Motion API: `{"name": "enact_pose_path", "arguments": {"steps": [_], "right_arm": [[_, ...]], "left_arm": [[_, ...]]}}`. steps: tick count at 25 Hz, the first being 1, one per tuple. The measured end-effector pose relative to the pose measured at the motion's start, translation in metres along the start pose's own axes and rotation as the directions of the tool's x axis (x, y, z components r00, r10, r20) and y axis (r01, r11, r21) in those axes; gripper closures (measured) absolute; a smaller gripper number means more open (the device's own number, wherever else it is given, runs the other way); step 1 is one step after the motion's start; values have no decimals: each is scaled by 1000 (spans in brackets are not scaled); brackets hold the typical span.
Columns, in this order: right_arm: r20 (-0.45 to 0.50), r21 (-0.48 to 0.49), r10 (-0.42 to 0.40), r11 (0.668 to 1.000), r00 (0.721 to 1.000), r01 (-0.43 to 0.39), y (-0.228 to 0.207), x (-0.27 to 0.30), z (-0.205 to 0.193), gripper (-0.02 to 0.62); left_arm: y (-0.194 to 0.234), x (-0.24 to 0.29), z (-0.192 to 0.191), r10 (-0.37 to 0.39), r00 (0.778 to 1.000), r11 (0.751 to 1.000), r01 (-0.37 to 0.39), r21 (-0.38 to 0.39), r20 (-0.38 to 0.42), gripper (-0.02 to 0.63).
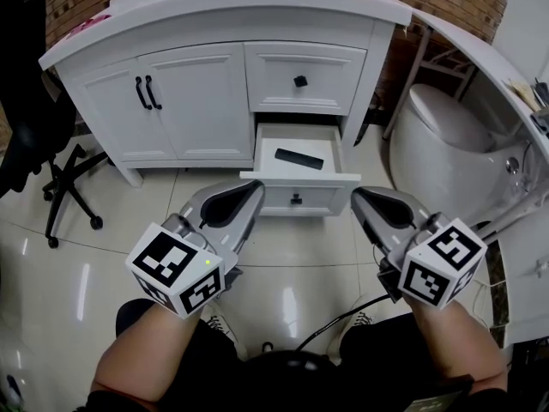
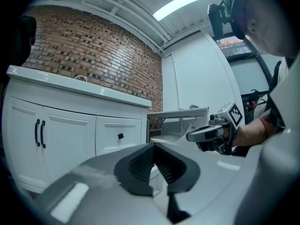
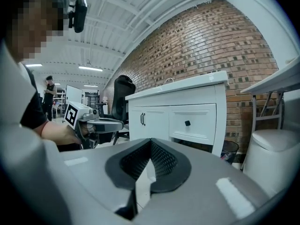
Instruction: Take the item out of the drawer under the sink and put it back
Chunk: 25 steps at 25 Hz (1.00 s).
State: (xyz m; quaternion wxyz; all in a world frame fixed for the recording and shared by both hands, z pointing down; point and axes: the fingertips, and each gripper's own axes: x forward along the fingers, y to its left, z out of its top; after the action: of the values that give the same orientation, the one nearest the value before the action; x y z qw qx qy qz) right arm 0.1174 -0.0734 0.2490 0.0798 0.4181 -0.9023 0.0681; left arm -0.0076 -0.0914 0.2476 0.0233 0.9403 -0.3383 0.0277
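The lower drawer [image 1: 298, 197] of the white vanity [image 1: 223, 24] stands pulled open. A flat black item [image 1: 299, 158] lies inside it. The drawer above it [image 1: 302, 79], with a black knob, is closed. My left gripper [image 1: 256, 187] hovers over the floor just left of the drawer front, shut and empty. My right gripper [image 1: 358, 196] hovers just right of the drawer front, also shut and empty. In the left gripper view the left gripper [image 2: 153, 145] has its pads meeting at the tip. The right gripper view shows the right gripper [image 3: 150, 140] the same way. Both grippers point toward the vanity.
A black office chair [image 1: 34, 101] stands at the left. A white toilet [image 1: 446, 140] and a metal frame [image 1: 412, 67] are at the right of the vanity. The cabinet doors [image 1: 147, 93] with black handles are closed. Glossy tiled floor [image 1: 292, 256] lies below the grippers.
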Motion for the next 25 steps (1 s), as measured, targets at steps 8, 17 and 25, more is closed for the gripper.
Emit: {"name": "enact_pose_path", "arguments": {"steps": [8,17,25], "right_arm": [[-12,-38,-35,999,999,34,5,-8,-8,589],[-24,-64,-23,998,999,22,13,-5,-8,589],[-25,-28,-15,999,1000,14,11,-7,-10,589]], "left_arm": [[-5,-5,4,7,1000,1000,-7,25,16,601],[-3,-6,5,1,1000,1000,-1,21,22,601],[-5,-3,5,-7,1000,1000,7,22,17,600]]}}
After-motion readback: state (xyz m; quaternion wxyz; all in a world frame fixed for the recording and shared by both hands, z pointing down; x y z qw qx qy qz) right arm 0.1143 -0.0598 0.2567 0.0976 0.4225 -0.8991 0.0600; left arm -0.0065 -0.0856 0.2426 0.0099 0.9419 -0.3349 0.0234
